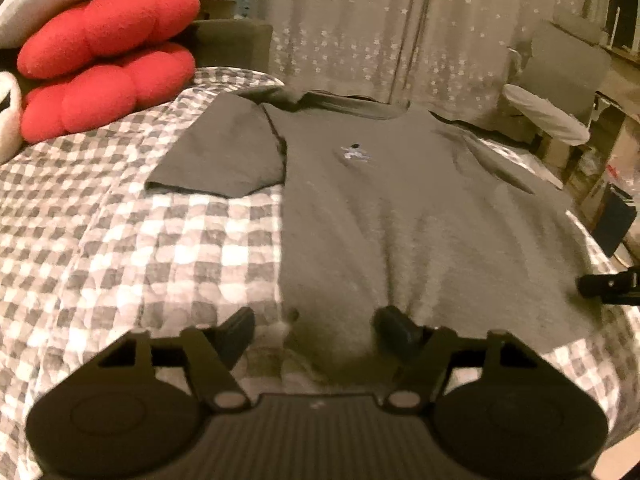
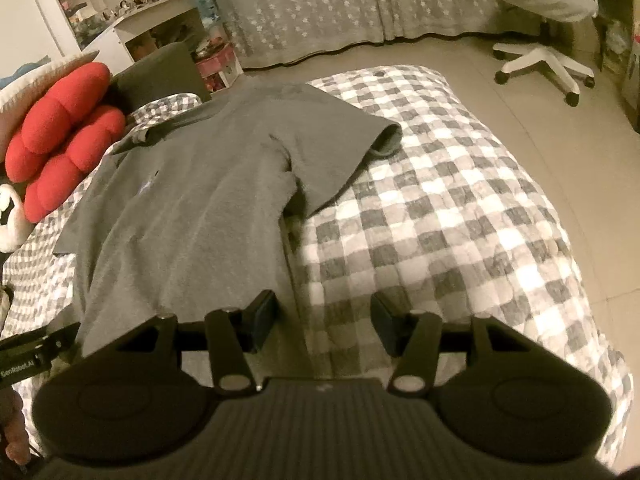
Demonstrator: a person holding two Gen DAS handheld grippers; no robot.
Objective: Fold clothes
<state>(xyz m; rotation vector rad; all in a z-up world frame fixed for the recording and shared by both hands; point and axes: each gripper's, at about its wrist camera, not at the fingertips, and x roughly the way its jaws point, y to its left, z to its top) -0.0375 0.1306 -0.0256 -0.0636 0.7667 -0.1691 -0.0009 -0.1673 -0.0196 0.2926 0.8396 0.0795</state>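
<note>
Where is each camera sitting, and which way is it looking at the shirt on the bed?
Left wrist view: sits on the left gripper at the T-shirt's hem, looking up it toward the curtain; its own open fingers show, and the other gripper's tip at the right edge.
Right wrist view: sits on the right gripper at the hem's right corner, looking toward a sleeve and chair; its open fingers show.
Both share the T-shirt, checked quilt and red cushions.
</note>
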